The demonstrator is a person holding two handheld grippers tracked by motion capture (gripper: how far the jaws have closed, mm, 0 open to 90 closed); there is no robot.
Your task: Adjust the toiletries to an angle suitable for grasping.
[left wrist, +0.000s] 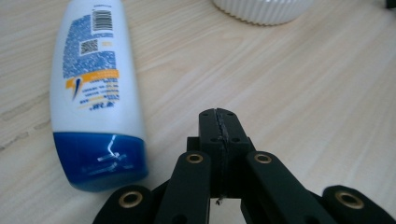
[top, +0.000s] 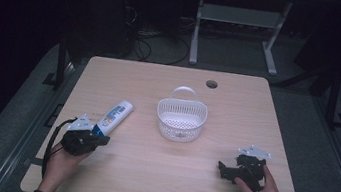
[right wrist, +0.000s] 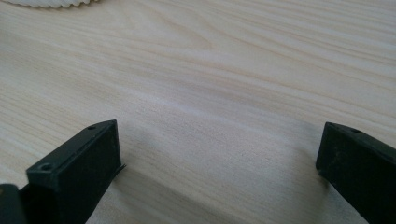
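Note:
A white bottle with a blue cap [top: 113, 116] lies on its side at the table's left, cap toward the person. In the left gripper view the bottle [left wrist: 95, 88] lies just left of my left gripper [left wrist: 219, 116], whose jaws are pressed together with nothing between them. In the high view my left gripper [top: 101, 140] rests beside the cap end. A white slotted basket with a handle [top: 182, 116] stands at the table's middle. My right gripper [top: 221, 169] rests at the front right, its jaws wide apart over bare wood [right wrist: 219, 140].
The wooden table [top: 237, 110] has a round cable hole [top: 211, 84] near its far edge. A white desk frame [top: 236, 29] stands on the floor behind. The basket's ribbed rim [left wrist: 257, 9] shows at the top of the left gripper view, and the rim [right wrist: 51, 3] in the right gripper view.

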